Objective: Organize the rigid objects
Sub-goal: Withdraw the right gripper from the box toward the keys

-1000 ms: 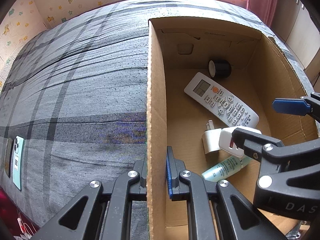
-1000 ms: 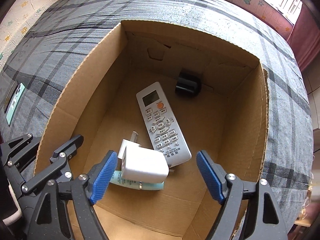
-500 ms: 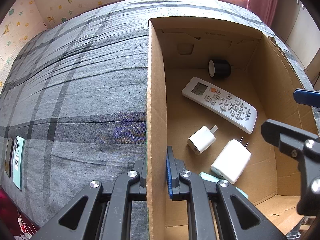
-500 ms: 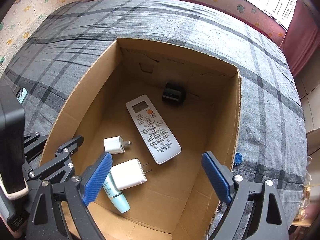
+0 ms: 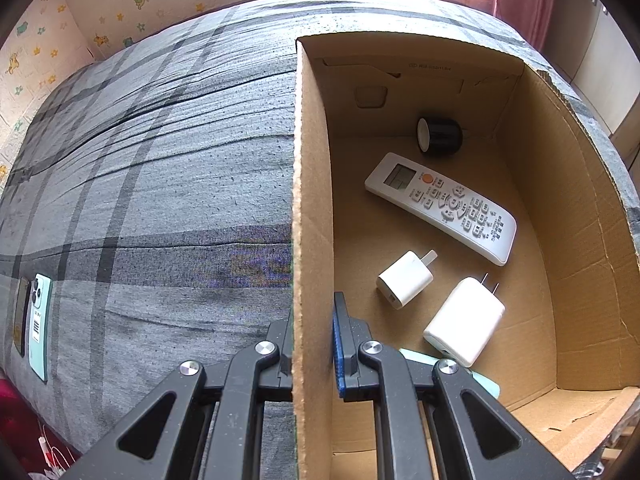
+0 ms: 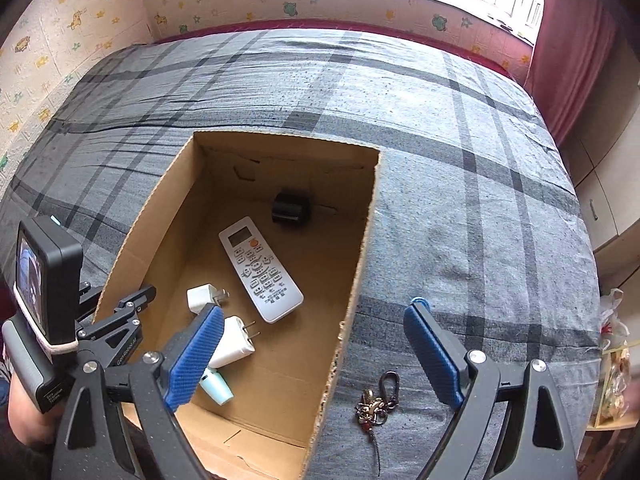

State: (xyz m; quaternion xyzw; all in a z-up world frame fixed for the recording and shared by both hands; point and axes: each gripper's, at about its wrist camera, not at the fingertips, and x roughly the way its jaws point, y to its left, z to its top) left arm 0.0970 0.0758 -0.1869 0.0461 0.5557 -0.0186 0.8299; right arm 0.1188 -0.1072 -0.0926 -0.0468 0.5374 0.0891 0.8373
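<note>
Left tool (image 5: 312, 344) clamped on the box (image 5: 312, 200) wall; right tool (image 6: 312, 354) wide, empty, above the box's near corner. Remote (image 6: 260, 268), two chargers (image 6: 232, 342) and a tube (image 6: 216, 388) lie inside; keys (image 6: 376, 404) lie just outside on the bed (image 6: 460, 200). Risk: reaching for the keys may knock the wall and tug the box.

Little can be read. The far inner wall of the cardboard box (image 5: 420, 80) carries a short printed line just under its rim, too small to make out. The white remote control (image 5: 440, 204) lying in that box has labelled keys and small print near its lower end, all illegible. A phone (image 5: 39, 320) left of the box bears a barcode sticker, unreadable
</note>
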